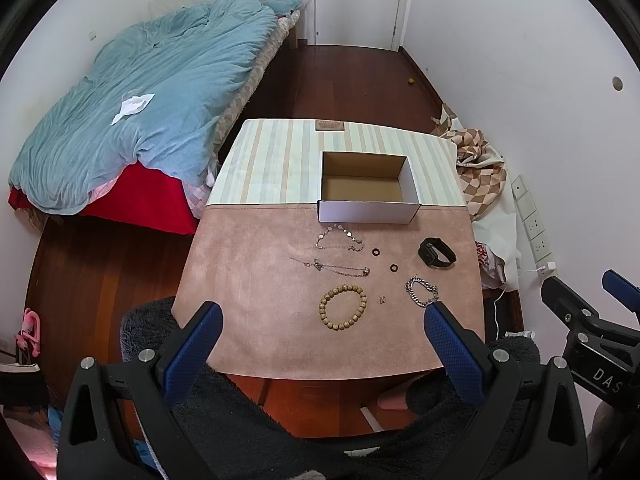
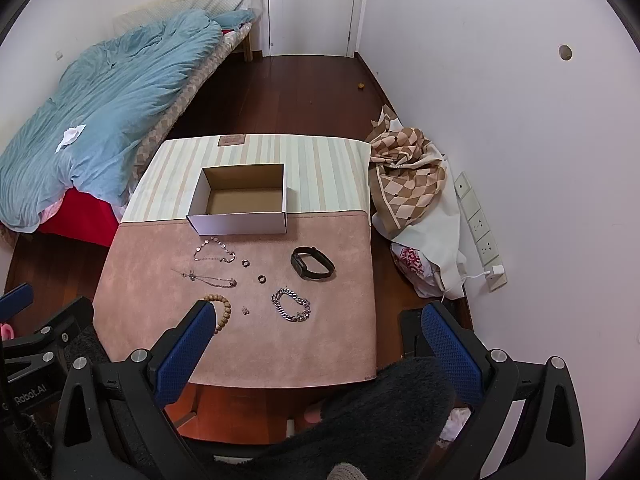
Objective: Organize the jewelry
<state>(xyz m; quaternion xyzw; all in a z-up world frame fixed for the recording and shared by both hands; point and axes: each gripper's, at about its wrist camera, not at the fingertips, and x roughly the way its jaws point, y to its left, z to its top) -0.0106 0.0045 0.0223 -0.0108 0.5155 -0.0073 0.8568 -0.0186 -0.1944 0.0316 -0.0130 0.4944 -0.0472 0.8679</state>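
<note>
the left hand-held gripper (image 1: 322,330) hangs above the near edge of the desk (image 1: 248,320), its blue fingers (image 1: 192,344) spread wide with nothing between them. the right hand-held gripper (image 2: 316,334) is spread just as wide and empty too, and it shows at 3 o'clock in the left wrist view.

on the pink half of the desk the jewelry lies loose. seen from the left wrist, a wooden bead bracelet (image 1: 343,307) sits at the centre of the group's near row, with a silver chain bracelet (image 1: 421,291) at its 3 o'clock and a tiny silver piece (image 1: 382,300) between them. at 12 o'clock from the beads lies a thin chain necklace (image 1: 332,267), and beyond that a disc-link necklace (image 1: 339,237) just in front of the box. two small dark rings (image 1: 375,252) (image 1: 393,268) lie apart, toward 1 o'clock from the beads, and a black smart band (image 1: 437,253) lies at 2 o'clock, well apart.

the open cardboard box (image 1: 368,211) stands at 12 o'clock, straddling the line where the pink cover meets the striped cloth (image 1: 272,160). its inside is bare cardboard.

a bed (image 1: 132,112) with a blue quilt fills the 10 o'clock side.
</note>
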